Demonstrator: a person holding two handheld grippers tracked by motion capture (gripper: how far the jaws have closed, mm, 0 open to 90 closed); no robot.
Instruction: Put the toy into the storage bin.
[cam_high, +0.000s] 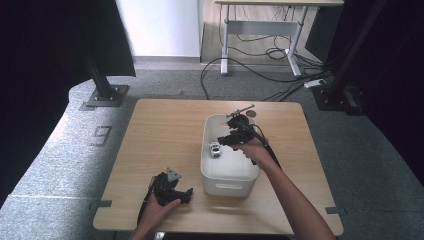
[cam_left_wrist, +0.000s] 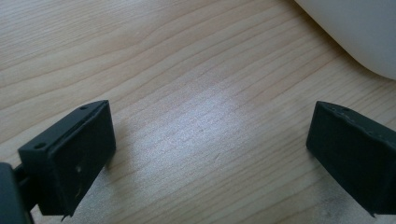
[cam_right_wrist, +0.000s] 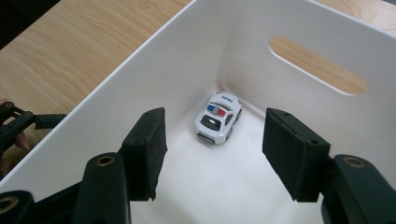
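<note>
The toy police car (cam_right_wrist: 218, 117) bears "POLICE" on its roof; the floor mat (cam_high: 75, 145) carries a "9".

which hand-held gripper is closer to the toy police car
Right. The right hand-held gripper hangs open above the toy police car inside the white bin; the left hand-held gripper rests outside on the table.

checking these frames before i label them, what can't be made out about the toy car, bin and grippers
- Toy police car: its far side and underside are turned away in the right gripper view; in the high view it is too small for detail.
- White bin: the frame edge cuts it to one corner in the left gripper view.
- Right gripper: the jaw gap is too small to read in the high view.
</note>
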